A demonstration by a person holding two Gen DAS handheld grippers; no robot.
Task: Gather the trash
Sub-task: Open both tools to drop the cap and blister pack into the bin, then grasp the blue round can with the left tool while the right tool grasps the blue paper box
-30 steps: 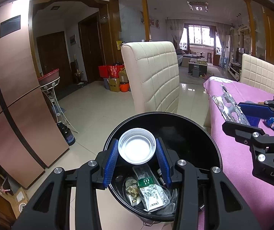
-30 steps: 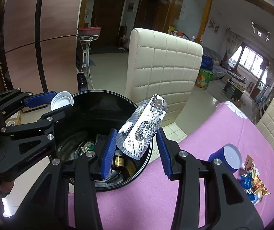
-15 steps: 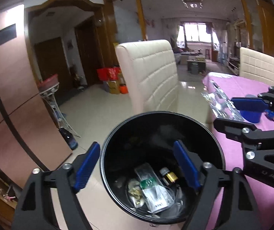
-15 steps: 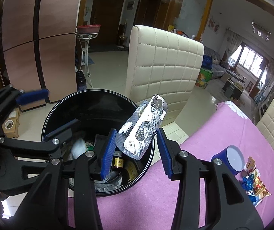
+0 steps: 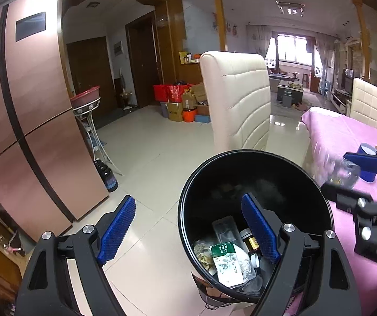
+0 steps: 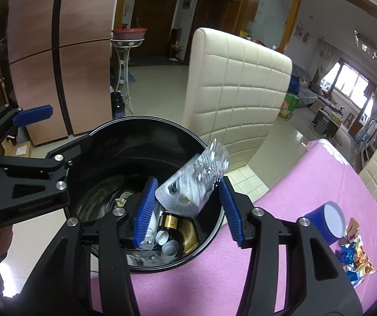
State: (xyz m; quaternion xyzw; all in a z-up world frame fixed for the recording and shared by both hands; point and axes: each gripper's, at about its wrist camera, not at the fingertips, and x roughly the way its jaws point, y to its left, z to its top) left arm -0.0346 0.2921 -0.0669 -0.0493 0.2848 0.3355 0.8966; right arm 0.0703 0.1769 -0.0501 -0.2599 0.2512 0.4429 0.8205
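A: What's in the bin (image 5: 188, 205)?

B: It's round, glossy black, and holds a green-and-white packet (image 5: 225, 263) with print too small to read, a brown gold-labelled bottle (image 6: 171, 223), white caps (image 6: 162, 237) and clear plastic.

A: And the blister pack (image 6: 196, 184)?

B: Silver, crinkled foil, above the bin's right rim, between the right gripper's (image 6: 188, 208) ribbed blue pads (image 6: 145, 208). It's blurred; I cannot tell whether the pads press it.

A: The left gripper (image 5: 188, 234)?

B: Spread wide and empty, one finger over the bin, one over the tiles left of it.

A: Right of the bin?

B: Pink cloth (image 6: 293, 210) with a blue cup (image 6: 330, 221) and shiny wrappers (image 6: 357, 258).
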